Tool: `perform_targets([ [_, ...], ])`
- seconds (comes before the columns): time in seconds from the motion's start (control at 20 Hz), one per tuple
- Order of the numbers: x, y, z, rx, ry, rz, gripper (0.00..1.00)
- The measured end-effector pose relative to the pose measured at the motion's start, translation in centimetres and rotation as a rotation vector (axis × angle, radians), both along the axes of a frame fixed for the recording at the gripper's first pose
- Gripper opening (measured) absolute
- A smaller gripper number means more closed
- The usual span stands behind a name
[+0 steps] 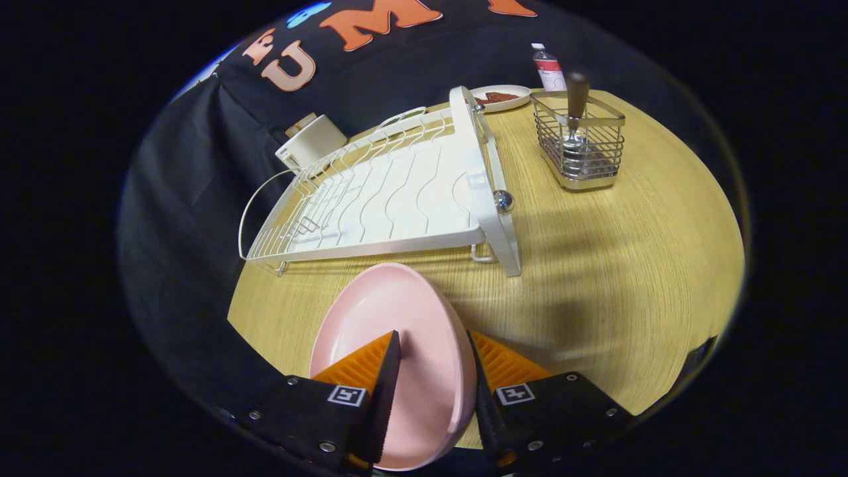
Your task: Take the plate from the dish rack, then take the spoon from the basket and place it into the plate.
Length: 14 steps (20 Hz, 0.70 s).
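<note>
The claw seems clamped across the pink plate's rim, just short of the dish rack; a slack grip could drop it onto the desk.

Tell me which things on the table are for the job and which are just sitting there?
For the job:
pink plate, held between the gripper fingers
white dish rack
wire basket
spoon standing in the basket

Just sitting there:
small dish of something reddish
bottle
white container behind the rack
</note>
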<state>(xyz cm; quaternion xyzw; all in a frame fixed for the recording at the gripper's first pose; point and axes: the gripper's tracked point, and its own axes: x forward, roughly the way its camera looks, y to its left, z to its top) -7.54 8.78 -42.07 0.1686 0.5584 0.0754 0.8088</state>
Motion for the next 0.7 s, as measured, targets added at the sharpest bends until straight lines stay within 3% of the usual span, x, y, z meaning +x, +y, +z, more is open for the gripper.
perform_targets([
  [0.2,0.9,-2.2,-0.8,-0.135,-0.054,0.016,0.61],
  [0.4,1.6,-2.8,0.5,-0.118,-0.117,-0.013,0.66],
  [0.7,5.9,-8.7,4.8,-0.250,-0.377,-0.120,0.77],
])
